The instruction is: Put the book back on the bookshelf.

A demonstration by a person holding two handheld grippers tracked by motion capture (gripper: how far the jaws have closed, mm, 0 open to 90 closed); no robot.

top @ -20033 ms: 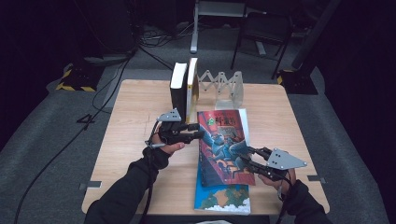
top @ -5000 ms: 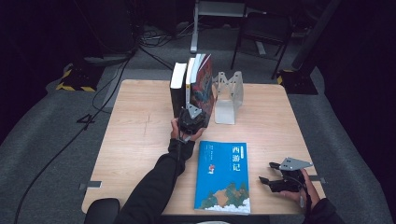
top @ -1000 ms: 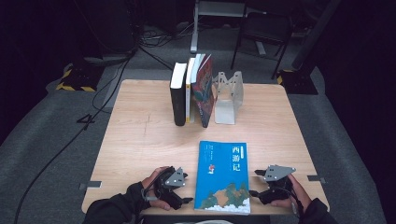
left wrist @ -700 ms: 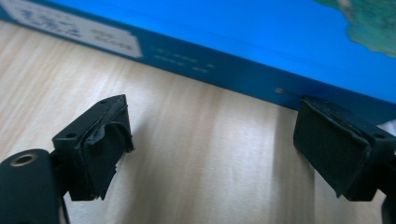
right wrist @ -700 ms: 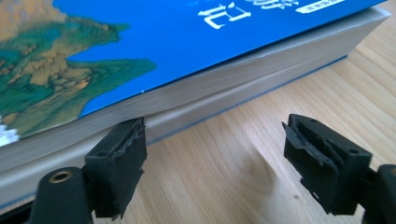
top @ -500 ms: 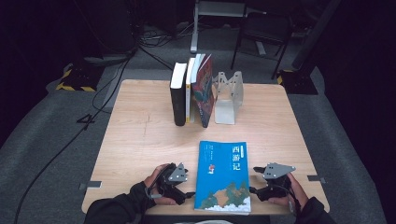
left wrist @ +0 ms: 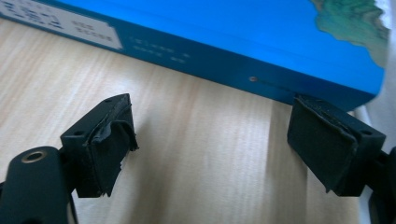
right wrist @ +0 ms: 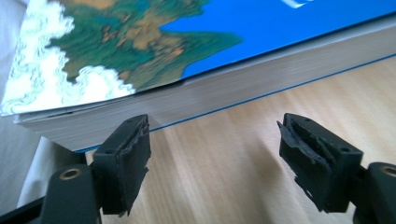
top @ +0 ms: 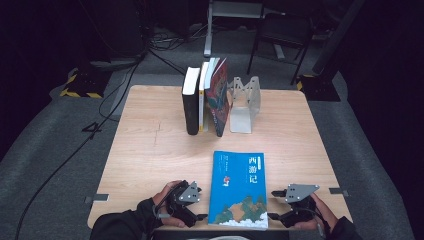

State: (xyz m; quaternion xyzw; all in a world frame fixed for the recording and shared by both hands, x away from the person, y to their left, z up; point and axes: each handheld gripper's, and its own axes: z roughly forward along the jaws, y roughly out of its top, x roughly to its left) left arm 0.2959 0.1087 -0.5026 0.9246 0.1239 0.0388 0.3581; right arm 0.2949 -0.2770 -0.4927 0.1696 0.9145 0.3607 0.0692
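Note:
A blue book point(top: 239, 187) with a landscape on its cover lies flat near the table's front edge. My left gripper point(top: 202, 204) rests on the table just left of its spine, jaws open. In the left gripper view the spine point(left wrist: 233, 28) runs just beyond the left gripper point(left wrist: 212, 140), and only bare wood lies between the pads. My right gripper point(top: 272, 204) is on the other side, facing the page edge point(right wrist: 224, 93). In the right gripper view the right gripper point(right wrist: 215, 154) is open; its jaws have just been closing slightly, with nothing between them.
Three books point(top: 205, 97) stand upright at the back of the table point(top: 150, 150), the rightmost one leaning. A metal bookend point(top: 245, 102) stands just right of them. Cables and chair legs are on the floor beyond. The blue book's lower end reaches the front edge.
The picture book that lay on the blue book now stands in the back row, and the left hand has come back to the front edge. Over the last second both grippers barely shifted.

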